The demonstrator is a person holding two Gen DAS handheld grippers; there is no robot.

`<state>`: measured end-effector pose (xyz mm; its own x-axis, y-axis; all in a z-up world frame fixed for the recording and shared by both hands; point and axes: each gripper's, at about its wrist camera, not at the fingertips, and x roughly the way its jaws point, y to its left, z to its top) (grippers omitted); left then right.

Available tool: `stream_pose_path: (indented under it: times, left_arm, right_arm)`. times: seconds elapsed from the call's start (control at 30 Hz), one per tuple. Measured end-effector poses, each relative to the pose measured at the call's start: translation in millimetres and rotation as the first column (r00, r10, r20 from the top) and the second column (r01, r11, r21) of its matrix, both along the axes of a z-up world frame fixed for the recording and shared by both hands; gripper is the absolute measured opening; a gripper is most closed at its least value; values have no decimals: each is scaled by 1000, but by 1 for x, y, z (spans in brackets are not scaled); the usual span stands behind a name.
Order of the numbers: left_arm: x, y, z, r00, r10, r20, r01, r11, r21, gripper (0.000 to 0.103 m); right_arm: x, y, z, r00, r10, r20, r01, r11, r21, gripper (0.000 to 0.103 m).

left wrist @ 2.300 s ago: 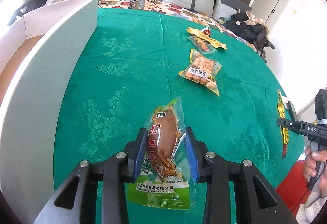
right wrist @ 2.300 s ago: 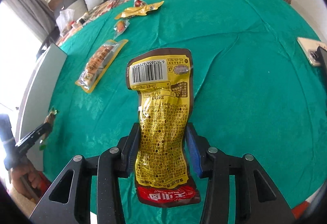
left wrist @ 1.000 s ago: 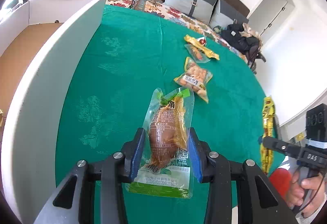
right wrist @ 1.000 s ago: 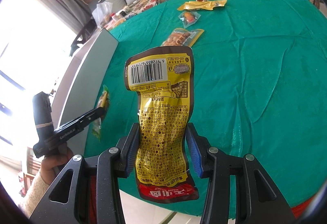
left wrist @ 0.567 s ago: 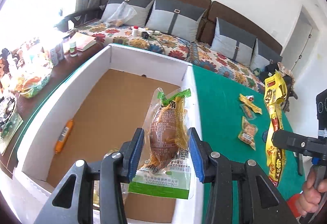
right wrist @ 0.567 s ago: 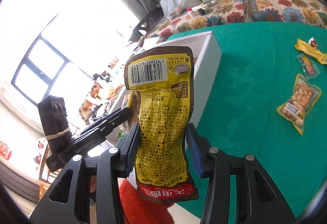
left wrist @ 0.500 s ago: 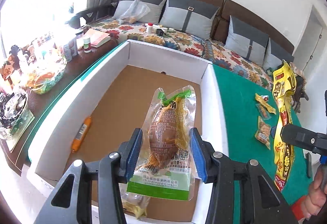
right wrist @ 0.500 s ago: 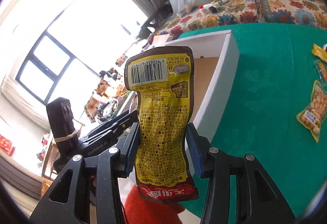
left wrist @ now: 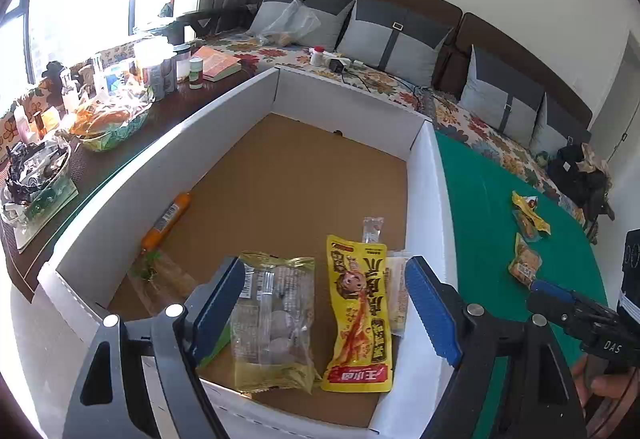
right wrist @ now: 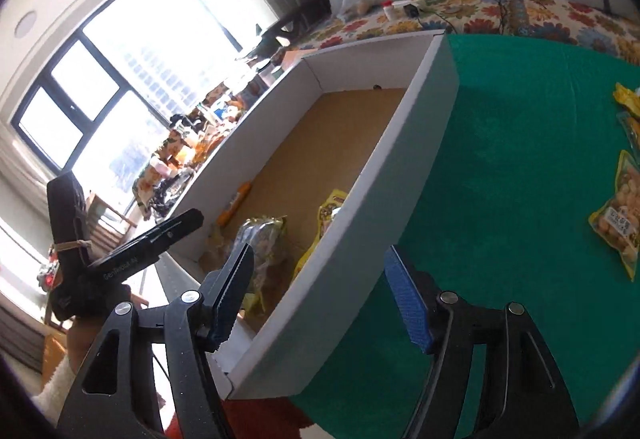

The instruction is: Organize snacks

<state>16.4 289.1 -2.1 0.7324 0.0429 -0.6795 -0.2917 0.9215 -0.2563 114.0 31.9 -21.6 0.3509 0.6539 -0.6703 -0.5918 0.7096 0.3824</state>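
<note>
My left gripper [left wrist: 324, 303] is open and empty above the near end of a white cardboard box [left wrist: 428, 175]. In the box lie a yellow snack pack [left wrist: 360, 319], a clear yellow-edged pack [left wrist: 272, 319], an orange sausage stick [left wrist: 166, 219] and other packs. My right gripper [right wrist: 320, 291] is open and empty over the box's near right wall [right wrist: 384, 207]; it also shows in the left wrist view [left wrist: 576, 315]. The left gripper shows in the right wrist view [right wrist: 160, 239]. Several snack packs [left wrist: 524, 263] lie on the green tablecloth [left wrist: 480, 207].
A peanut pack [right wrist: 620, 215] lies at the right on the cloth [right wrist: 520, 159]. A cluttered side table [left wrist: 80, 119] with bottles and bowls stands left of the box. A sofa with grey cushions [left wrist: 384, 39] runs along the back.
Both grippers have opened and dropped their packs. The yellow pack and the green-edged pack now lie in the box. Both grippers stay near the box's near end.
</note>
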Motion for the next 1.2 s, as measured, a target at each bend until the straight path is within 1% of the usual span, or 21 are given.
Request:
stream_pose_path:
  times: [0.07,0.1,0.13,0.2,0.23,0.3,0.33,0.4,0.47,0.53,0.57,0.6,0.67,0.7,0.73,0.8,0.87,1.2]
  left_arm:
    - [7,-37,9,996,-84,34,84,996,-13,87]
    - [10,-58,13,990,-133,49,134,991,-14,91]
    - [16,-81,17,982,-182,59,183,983,-13,96]
    - [27,-126,16,959,-277,56,278,961,-5,102]
    - [33,-149,12,945,-323,46,323,946,-3,102]
    - [49,-193,-4,914,-406,0,406,914,-12,102]
    - [57,-213,-17,900,-436,-27,436,900,-11,102]
    - [73,-246,-45,877,-473,-88,475,880,7,102]
    - [89,-269,-72,868,-473,-149,483,875,35,102]
    - [103,-281,-94,870,-456,-188,473,879,58,102]
    - [109,-284,-103,872,-443,-206,464,883,65,102]
    - [116,-286,-109,874,-433,-220,456,887,68,102]
    - [129,-288,-121,879,-412,-241,441,894,81,102]
    - [135,-289,-125,883,-397,-252,431,897,96,102]
    - [139,-289,-129,888,-381,-256,420,900,117,102]
    - [142,-291,-133,899,-361,-248,408,896,176,103]
    - [142,-290,-135,906,-359,-225,401,898,181,103]
    - [143,-289,-136,906,-359,-225,400,899,180,103]
  right_arm:
    - [2,-40,-15,994,-67,86,77,990,-120,77]
    - [5,-64,-27,988,-102,115,123,975,-185,77]
    - [7,-87,-41,981,-142,135,172,953,-250,77]
    - [12,-139,-68,960,-230,159,273,894,-355,77]
    - [13,-164,-79,947,-272,171,318,865,-387,77]
    - [13,-214,-93,913,-348,211,407,808,-426,77]
    - [15,-237,-95,893,-384,234,450,780,-435,77]
    - [14,-274,-96,857,-444,260,515,740,-433,77]
    - [20,-302,-95,827,-496,263,561,708,-428,77]
    - [26,-324,-93,804,-539,251,592,684,-426,77]
    - [31,-334,-94,794,-558,243,604,676,-422,77]
    - [34,-342,-94,785,-575,230,615,680,-399,82]
    - [40,-356,-96,761,-618,197,642,672,-370,84]
    - [41,-361,-97,749,-641,166,652,671,-352,86]
    - [42,-364,-96,737,-656,161,665,664,-340,86]
    - [44,-360,-97,741,-649,170,660,659,-360,87]
    - [42,-362,-97,741,-650,167,660,661,-356,88]
    - [42,-362,-99,741,-649,169,660,660,-358,88]
